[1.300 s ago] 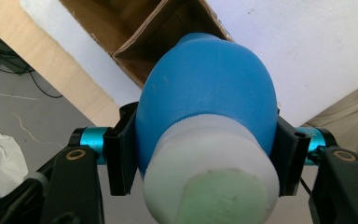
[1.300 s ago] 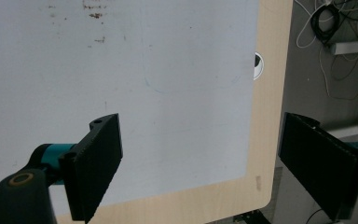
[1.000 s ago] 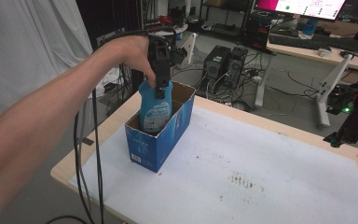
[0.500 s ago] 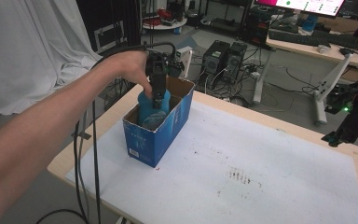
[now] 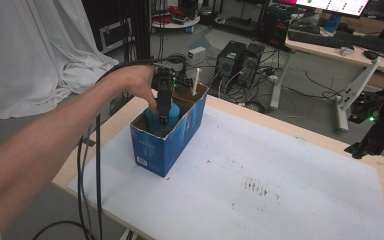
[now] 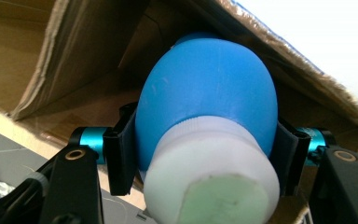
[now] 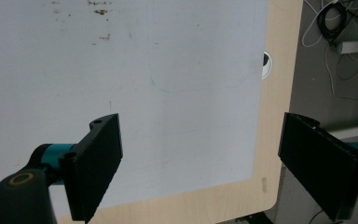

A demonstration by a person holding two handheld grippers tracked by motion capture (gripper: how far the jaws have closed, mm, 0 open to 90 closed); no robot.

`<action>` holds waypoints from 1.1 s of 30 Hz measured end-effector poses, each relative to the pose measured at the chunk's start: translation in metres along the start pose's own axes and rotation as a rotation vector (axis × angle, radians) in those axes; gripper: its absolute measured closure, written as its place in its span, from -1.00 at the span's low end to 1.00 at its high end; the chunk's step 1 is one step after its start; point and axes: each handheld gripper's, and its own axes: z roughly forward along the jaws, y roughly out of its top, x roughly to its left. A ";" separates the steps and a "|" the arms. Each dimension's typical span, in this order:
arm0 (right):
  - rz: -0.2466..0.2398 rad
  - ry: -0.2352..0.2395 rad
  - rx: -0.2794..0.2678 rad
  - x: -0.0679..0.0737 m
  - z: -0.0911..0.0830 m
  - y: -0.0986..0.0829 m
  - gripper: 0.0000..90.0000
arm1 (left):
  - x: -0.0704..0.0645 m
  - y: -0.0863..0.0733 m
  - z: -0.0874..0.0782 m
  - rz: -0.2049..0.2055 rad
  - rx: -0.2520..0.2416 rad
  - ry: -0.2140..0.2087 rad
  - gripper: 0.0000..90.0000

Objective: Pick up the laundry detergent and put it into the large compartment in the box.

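A blue cardboard box [image 5: 167, 142] stands open-topped at the table's far left. My left gripper [image 5: 164, 116] reaches down into it, shut on a blue bottle [image 5: 152, 119] with a white cap. In the left gripper view the blue bottle [image 6: 207, 100] sits between both jaws, its white cap [image 6: 212, 182] toward the camera, brown box walls [image 6: 51, 51] around it. My right gripper [image 5: 375, 140] hangs at the table's right edge. In the right gripper view it [image 7: 214, 163] stands open over the white mat, nothing between its fingers.
A white mat [image 5: 260, 170] with dark smudges covers the wooden table [image 5: 300, 132]. In the right gripper view the table edge [image 7: 275, 93] runs beside grey floor with cables. Computer towers [image 5: 240, 57], a desk with monitor and a white sheet [image 5: 30, 50] lie beyond.
The left gripper has lowered the blue bottle deeper into the box; it stood well above the rim before. The right gripper stays at the right edge.
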 end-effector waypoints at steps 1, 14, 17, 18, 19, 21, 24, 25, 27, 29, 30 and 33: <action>0.004 -0.001 0.000 0.000 0.001 0.000 -0.72 | 0.000 0.000 0.001 0.004 -0.001 0.002 -0.16; 0.010 0.005 -0.006 0.001 0.004 -0.003 -0.71 | 0.000 0.000 0.012 0.032 -0.004 -0.001 -0.16; 0.013 0.005 -0.004 0.001 0.005 -0.004 -0.71 | -0.001 0.001 0.012 0.041 0.000 0.001 -0.16; 0.012 0.006 -0.005 0.001 0.005 -0.004 -0.72 | -0.001 0.001 0.013 0.044 -0.002 0.002 -0.16; 0.006 0.006 -0.008 0.001 0.005 -0.003 -0.71 | -0.001 0.001 0.013 0.046 -0.004 0.004 -0.16; 0.004 0.007 -0.009 0.001 0.005 -0.003 -0.71 | -0.001 0.001 0.013 0.050 -0.008 0.004 -0.16; 0.006 0.007 -0.007 0.002 0.005 -0.003 -0.72 | -0.001 -0.001 0.014 0.061 -0.025 0.006 -0.16; 0.006 0.007 -0.007 0.002 0.006 -0.003 -0.72 | 0.000 -0.001 0.014 0.062 -0.030 0.005 -0.16; 0.010 0.007 -0.007 0.002 0.006 -0.003 -0.71 | 0.000 -0.002 0.015 0.061 -0.037 0.004 -0.16; 0.004 0.009 -0.007 0.001 0.006 -0.003 -0.71 | 0.001 -0.001 0.015 0.061 -0.035 0.003 -0.16; 0.001 0.010 -0.008 0.001 0.007 -0.003 -0.72 | 0.001 -0.001 0.015 0.060 -0.036 0.002 -0.16; 0.007 0.008 -0.006 0.001 0.007 -0.002 -0.72 | 0.001 0.000 0.015 0.058 -0.037 0.001 -0.17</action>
